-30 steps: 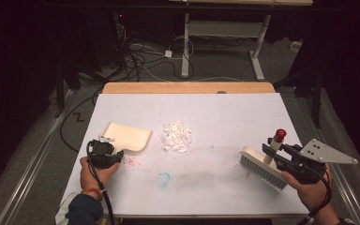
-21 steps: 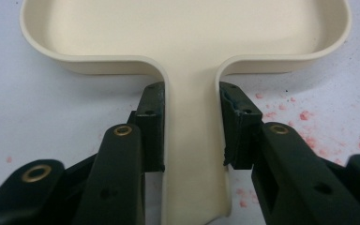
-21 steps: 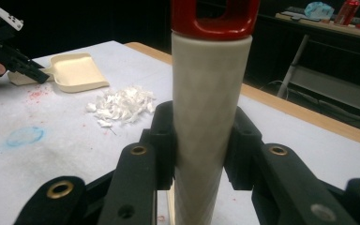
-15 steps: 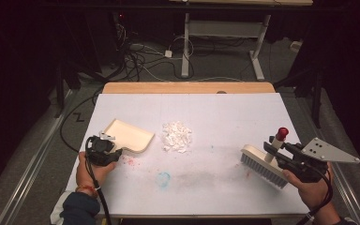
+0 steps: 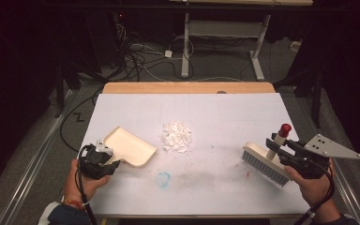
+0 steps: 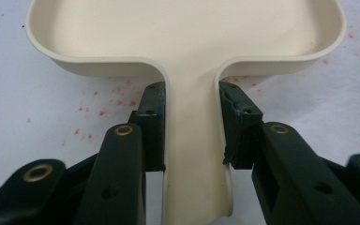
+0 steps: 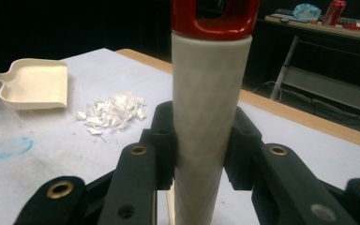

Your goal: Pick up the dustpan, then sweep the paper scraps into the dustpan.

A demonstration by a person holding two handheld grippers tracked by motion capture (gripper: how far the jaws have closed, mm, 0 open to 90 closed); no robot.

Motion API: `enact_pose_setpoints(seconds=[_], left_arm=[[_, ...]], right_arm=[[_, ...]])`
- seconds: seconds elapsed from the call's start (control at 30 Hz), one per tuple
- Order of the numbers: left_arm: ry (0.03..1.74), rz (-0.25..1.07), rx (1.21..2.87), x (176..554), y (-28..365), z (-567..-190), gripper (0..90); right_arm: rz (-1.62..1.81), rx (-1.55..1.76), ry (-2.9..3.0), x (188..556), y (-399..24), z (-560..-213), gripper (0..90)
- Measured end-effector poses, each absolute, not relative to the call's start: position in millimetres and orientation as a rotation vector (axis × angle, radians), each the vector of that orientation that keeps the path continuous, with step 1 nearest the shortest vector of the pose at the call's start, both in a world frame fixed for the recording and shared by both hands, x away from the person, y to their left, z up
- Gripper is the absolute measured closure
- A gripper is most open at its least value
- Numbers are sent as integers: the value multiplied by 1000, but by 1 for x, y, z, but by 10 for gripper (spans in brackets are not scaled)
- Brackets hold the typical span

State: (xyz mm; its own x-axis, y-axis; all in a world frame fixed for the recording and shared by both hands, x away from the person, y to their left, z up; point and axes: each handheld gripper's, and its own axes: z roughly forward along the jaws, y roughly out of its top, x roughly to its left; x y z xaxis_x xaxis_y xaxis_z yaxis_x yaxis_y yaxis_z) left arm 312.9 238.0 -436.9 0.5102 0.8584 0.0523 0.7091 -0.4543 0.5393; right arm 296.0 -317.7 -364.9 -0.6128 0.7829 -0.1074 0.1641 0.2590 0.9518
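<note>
Fingers, left gripper (image 6: 192,136): black, blocky, with brass-coloured rivets; closed on the dustpan's flat handle, one finger (image 6: 152,124) pressed to each edge.
Fingers, right gripper (image 7: 201,154): same black build; clamped on the brush's round handle, one finger (image 7: 161,140) on each side.
Dustpan (image 5: 130,146): smooth cream plastic, a shallow tray with rounded corners and a raised rim, narrowing to a flat tongue of a handle; it sits at the near left of the tabletop, open mouth toward the right and far side.
Brush (image 5: 267,161): pale block with a dense row of grey bristles along its near-left edge, resting on the tabletop at the near right; its handle (image 7: 211,117) is an off-white cylinder with a faint diamond texture and a glossy red looped cap (image 7: 215,16).
Scraps (image 5: 177,136): small heap of white, flaky, irregular bits at mid tabletop, just right of the dustpan and well left of the brush.
Tabletop (image 5: 225,112): matte white sheet over a wooden board, whose bare strip shows at the far edge; a blue smudged ring (image 5: 163,178) lies near the pile, and fine red speckles dot the sheet beside the dustpan handle.
Hands: left hand (image 5: 82,180) and right hand (image 5: 311,183) each wrap a gripper at the near edge; a grey three-cornered plate (image 5: 333,147) tops the right one.
</note>
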Motion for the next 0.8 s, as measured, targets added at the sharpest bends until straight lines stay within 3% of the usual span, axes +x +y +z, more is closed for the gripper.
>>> enact_pose_setpoints(seconds=[0.8], left_arm=[[1220, 370, 2360, 278, 236, -445, 634]], right_arm=[[1373, 841, 1971, 313, -306, -370, 698]])
